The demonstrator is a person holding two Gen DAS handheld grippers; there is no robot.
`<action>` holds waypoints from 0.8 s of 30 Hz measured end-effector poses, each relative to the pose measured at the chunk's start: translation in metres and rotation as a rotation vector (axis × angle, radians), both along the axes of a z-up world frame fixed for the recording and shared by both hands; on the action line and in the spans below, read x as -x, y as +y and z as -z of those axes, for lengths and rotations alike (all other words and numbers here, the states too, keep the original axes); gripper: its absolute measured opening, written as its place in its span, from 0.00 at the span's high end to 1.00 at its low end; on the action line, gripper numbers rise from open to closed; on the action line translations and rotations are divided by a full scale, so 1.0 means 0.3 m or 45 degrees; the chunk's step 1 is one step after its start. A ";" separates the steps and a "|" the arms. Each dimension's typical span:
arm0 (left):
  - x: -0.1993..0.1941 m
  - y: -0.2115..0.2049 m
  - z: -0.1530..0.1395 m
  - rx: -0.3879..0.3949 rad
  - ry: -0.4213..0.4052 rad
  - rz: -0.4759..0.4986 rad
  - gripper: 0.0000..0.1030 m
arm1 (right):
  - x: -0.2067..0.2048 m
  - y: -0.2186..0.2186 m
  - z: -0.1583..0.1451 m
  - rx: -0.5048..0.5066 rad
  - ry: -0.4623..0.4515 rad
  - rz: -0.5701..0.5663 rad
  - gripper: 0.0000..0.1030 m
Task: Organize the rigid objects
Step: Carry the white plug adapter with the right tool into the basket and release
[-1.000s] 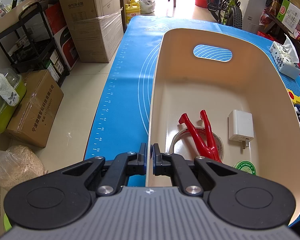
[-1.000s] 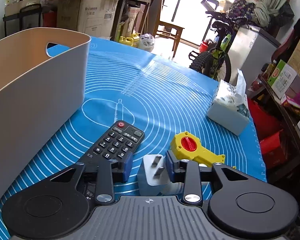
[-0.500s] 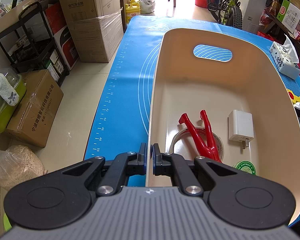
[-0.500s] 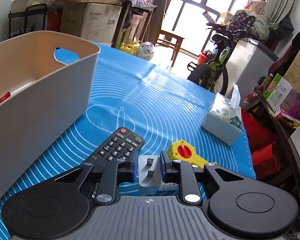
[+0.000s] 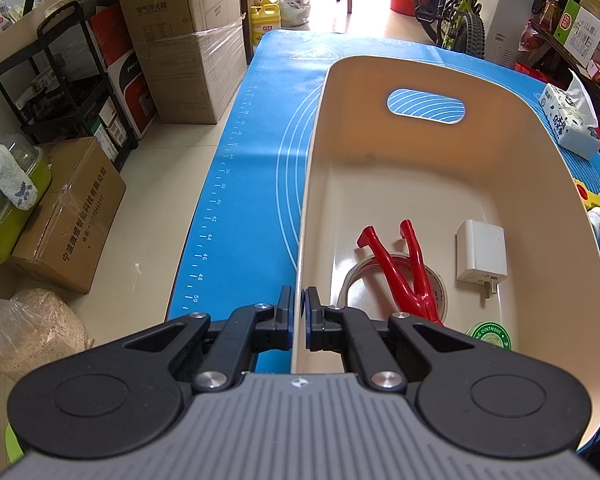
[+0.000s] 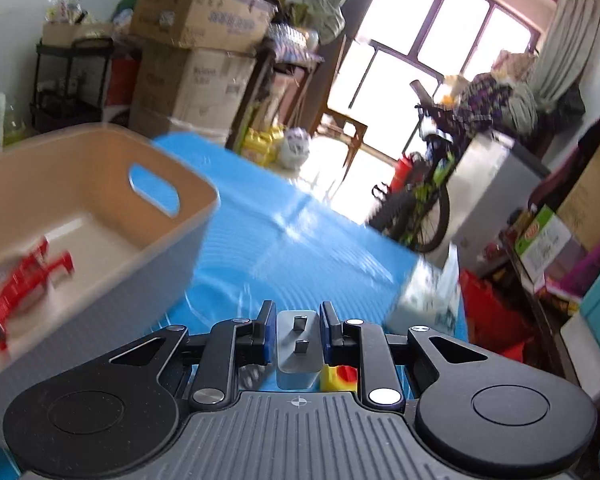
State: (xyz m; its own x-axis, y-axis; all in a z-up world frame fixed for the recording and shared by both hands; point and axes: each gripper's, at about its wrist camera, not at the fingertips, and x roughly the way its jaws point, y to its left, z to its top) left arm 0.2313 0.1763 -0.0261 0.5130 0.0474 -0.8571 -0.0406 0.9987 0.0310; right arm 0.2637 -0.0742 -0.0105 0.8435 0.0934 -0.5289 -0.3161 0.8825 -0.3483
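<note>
Lifted off the surface, the white plug (image 6: 298,344), squeezed in the right gripper (image 6: 298,334), now rides beside the bin (image 6: 100,216), probably next to go in.

both grippers, left gripper (image 5: 299,308) and right gripper (image 6: 298,330), have black linkages, silver screws, blue pads, ribbed grey bodies.

Cluttered home room: stacked cardboard boxes (image 5: 188,40), bicycle (image 5: 458,12), chair (image 6: 342,130).

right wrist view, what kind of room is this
Probably a lived-in home room used for storage: stacked brown cardboard boxes along the wall, a green-framed bicycle by the large sunlit window, and a blue silicone mat covering the table.
</note>
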 end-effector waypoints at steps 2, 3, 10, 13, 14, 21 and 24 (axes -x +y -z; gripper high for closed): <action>0.000 0.000 0.000 0.002 0.001 0.000 0.94 | 0.001 0.029 -0.045 -0.015 -0.034 -0.021 0.69; 0.000 0.000 0.000 0.003 0.001 -0.001 0.94 | 0.002 0.044 -0.065 -0.031 -0.049 -0.027 0.69; -0.002 0.001 0.001 0.007 0.002 -0.003 0.94 | 0.012 0.187 -0.172 -0.133 -0.097 -0.122 0.69; -0.001 0.001 0.001 0.008 0.001 -0.001 0.94 | 0.019 0.247 -0.178 -0.187 -0.072 -0.159 0.69; -0.001 0.001 0.001 0.009 0.001 -0.001 0.94 | 0.022 0.267 -0.170 -0.198 -0.056 -0.172 0.69; -0.001 -0.001 0.001 0.011 0.001 -0.001 0.94 | 0.044 0.390 -0.031 -0.222 0.132 -0.265 0.69; 0.000 -0.001 0.000 0.008 0.000 0.001 0.94 | 0.045 0.425 0.018 -0.224 0.204 -0.284 0.69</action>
